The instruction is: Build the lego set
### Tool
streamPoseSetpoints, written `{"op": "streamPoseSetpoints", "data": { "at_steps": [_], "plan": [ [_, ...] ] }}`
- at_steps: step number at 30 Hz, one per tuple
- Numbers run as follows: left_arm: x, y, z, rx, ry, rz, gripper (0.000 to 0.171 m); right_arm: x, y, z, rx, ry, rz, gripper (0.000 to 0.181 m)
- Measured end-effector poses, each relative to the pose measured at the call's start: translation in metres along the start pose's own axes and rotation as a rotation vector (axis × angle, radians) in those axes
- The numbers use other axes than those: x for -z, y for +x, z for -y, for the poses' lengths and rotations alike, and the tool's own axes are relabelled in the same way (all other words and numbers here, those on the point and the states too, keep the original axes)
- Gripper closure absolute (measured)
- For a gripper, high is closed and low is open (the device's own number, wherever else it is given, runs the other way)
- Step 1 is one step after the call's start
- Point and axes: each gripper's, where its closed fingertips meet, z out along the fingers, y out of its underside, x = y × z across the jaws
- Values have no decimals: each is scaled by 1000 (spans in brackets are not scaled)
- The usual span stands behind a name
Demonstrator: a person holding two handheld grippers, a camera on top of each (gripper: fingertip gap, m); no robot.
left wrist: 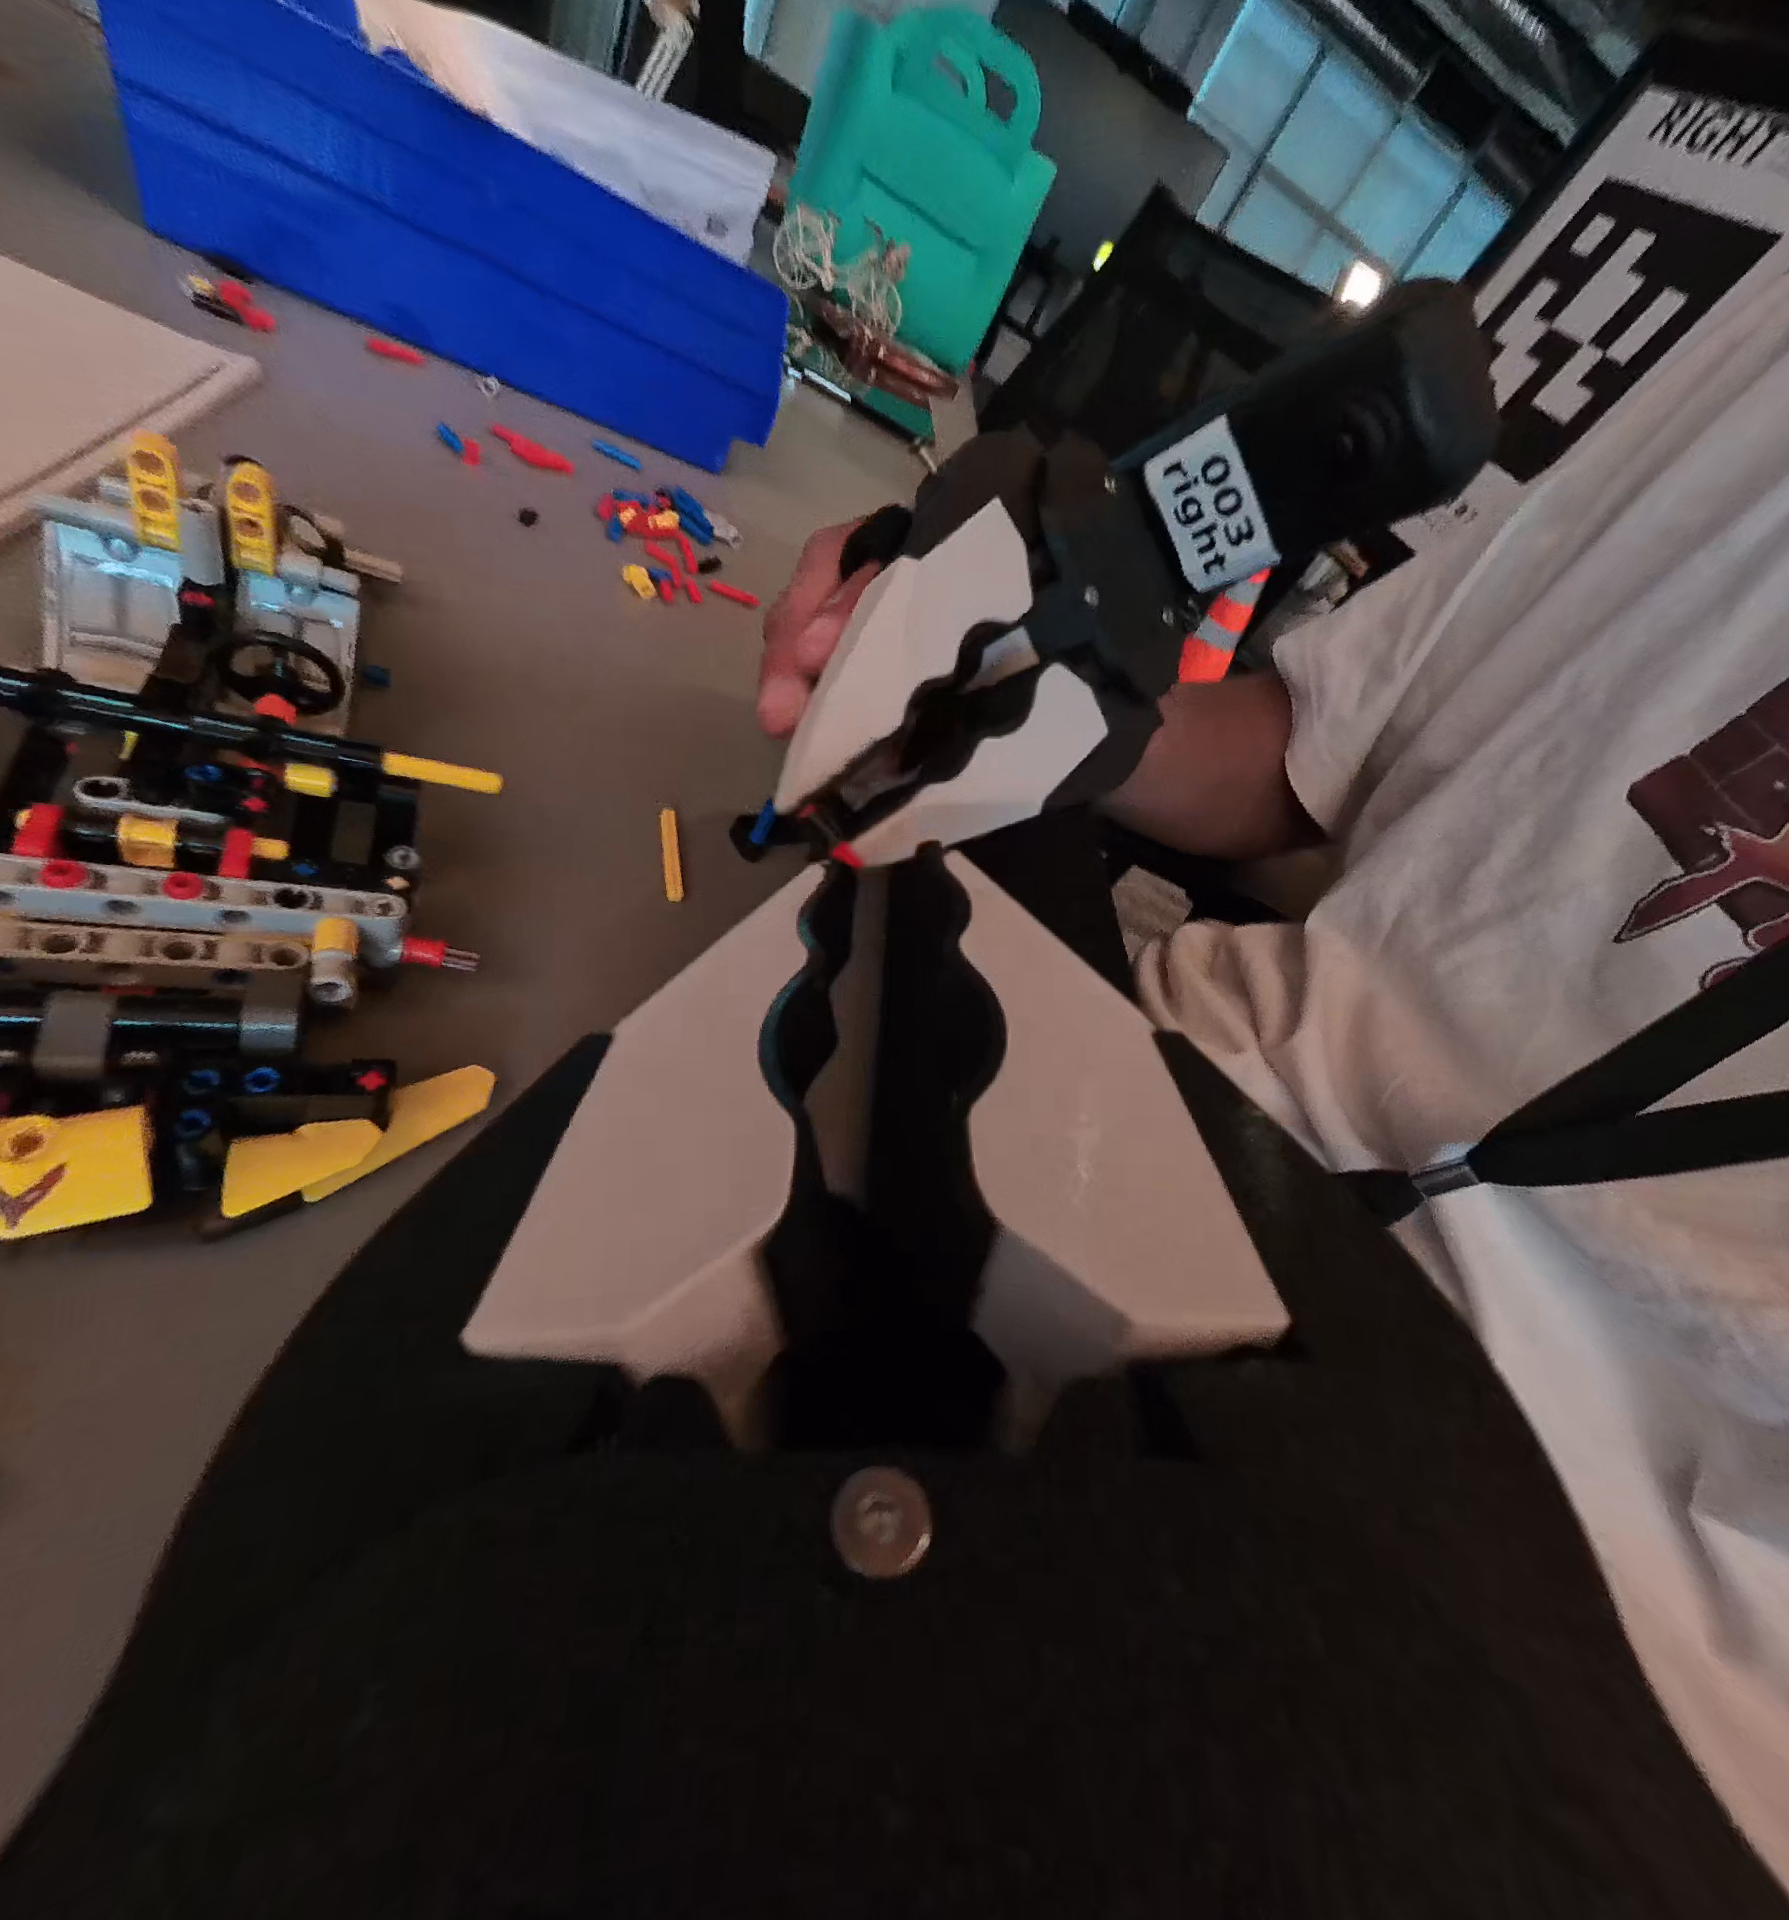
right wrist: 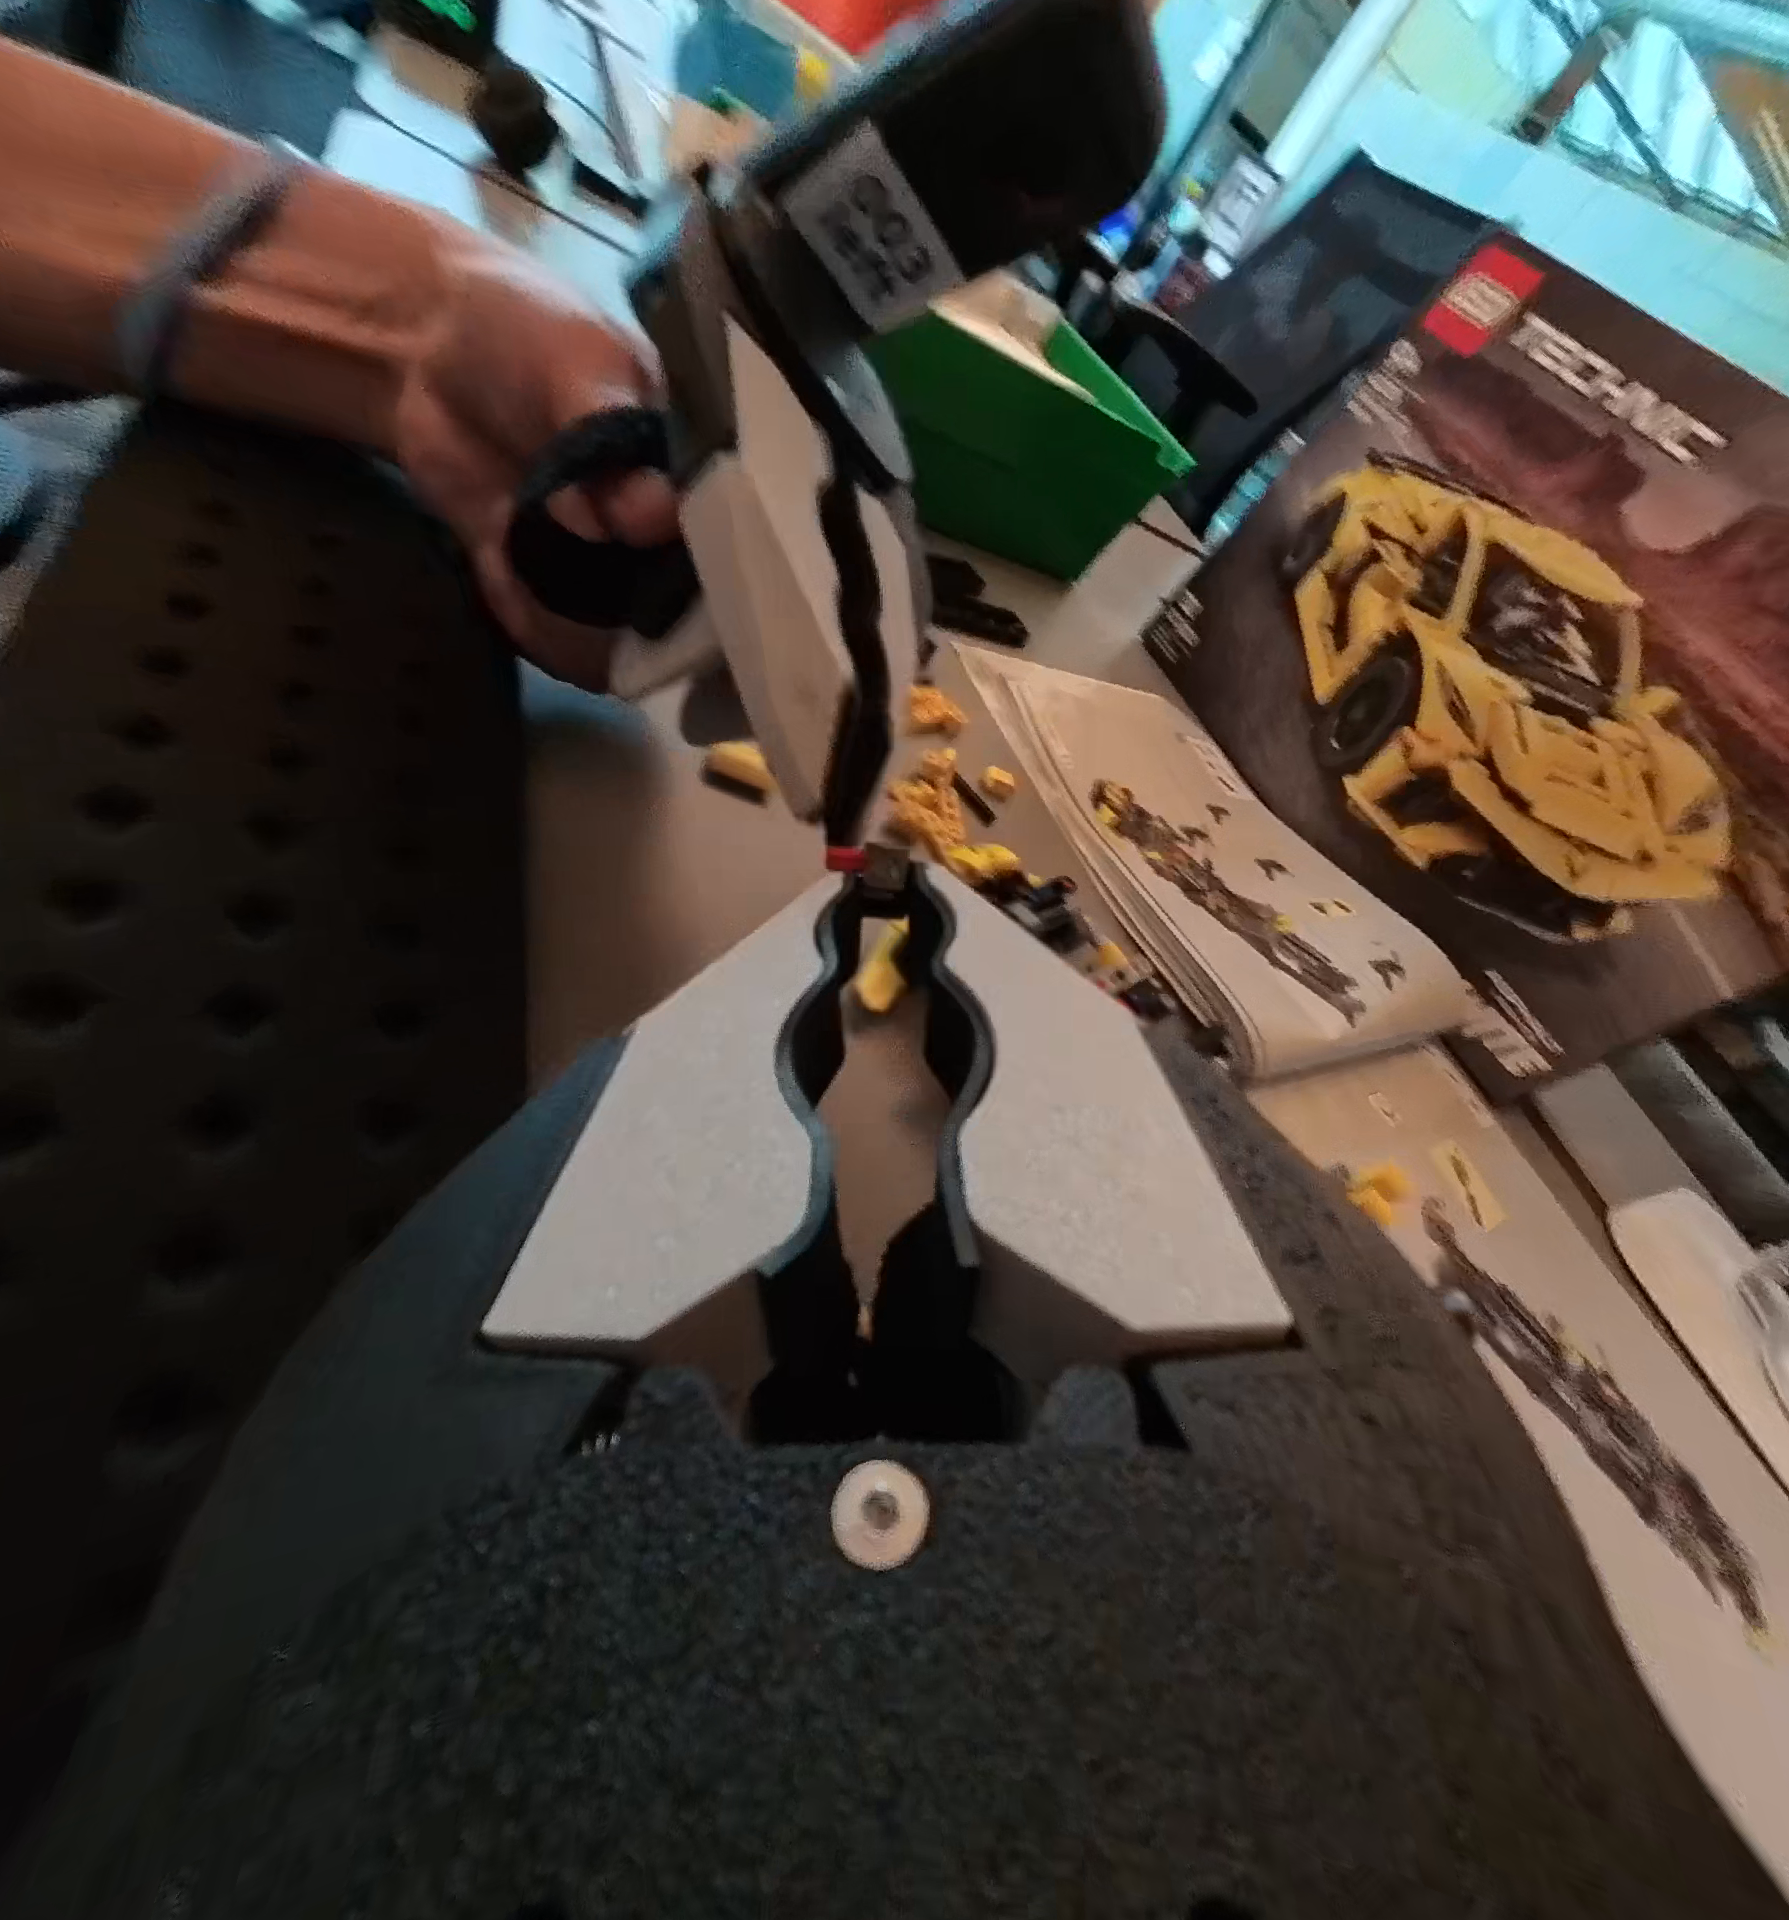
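Observation:
My left gripper (left wrist: 850, 868) is shut on a small red pin (left wrist: 846, 855) held at its tips. My right gripper (right wrist: 874, 888) is shut on a small black connector (right wrist: 885, 868) with a blue pin (left wrist: 762, 824) in it. The two grippers meet tip to tip above the table, and the red pin (right wrist: 845, 858) touches the connector. In the left wrist view the right gripper (left wrist: 802, 821) comes in from the upper right. In the right wrist view the left gripper (right wrist: 836, 821) comes down from above. The partly built yellow and black car (left wrist: 173, 883) sits on the table to the left.
A loose yellow axle (left wrist: 671, 852) and a pile of small pins (left wrist: 661, 540) lie on the table before a blue bin (left wrist: 433, 208). The set's box (right wrist: 1492, 623), an open instruction booklet (right wrist: 1181, 831), yellow pieces (right wrist: 931, 800) and a green bin (right wrist: 1015, 436) lie ahead. A person's white shirt (left wrist: 1492, 935) is at right. Both grippers' tips are close together, under 4 cm apart.

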Motion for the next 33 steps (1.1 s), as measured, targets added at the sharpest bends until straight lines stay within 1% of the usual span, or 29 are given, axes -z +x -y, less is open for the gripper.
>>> {"op": "streamPoseSetpoints", "data": {
  "at_steps": [2,3,5,8,12,18,21,23,27,29,30,33],
  "plan": [
    [0,-3,0,24,-3,4,154,0,6,-2,9,-12,-39,173],
    [-2,-4,-2,25,-20,9,154,1,8,0,14,-4,-56,173],
    [-6,-5,-6,16,-49,25,156,2,11,2,38,3,-87,173],
    [-4,-7,-3,20,-27,35,164,2,7,6,93,23,-89,174],
    [-4,-4,-2,15,-19,23,167,1,7,8,227,40,-138,173],
    [-5,-2,-3,14,-30,6,168,-1,4,9,332,29,-166,174],
    [-6,-1,-3,-28,-33,33,170,0,4,9,324,45,-158,174],
    [-6,-1,-2,-65,-27,53,171,1,4,10,282,63,-144,173],
    [-2,3,4,-158,13,100,171,5,6,8,87,66,-68,170],
    [-2,2,4,-204,13,138,171,11,8,12,-43,111,-14,169],
    [-3,1,3,-219,1,156,171,13,12,13,-71,121,-15,180],
    [-3,-6,3,-203,-13,201,171,15,19,7,36,85,-96,181]
  ]
}}
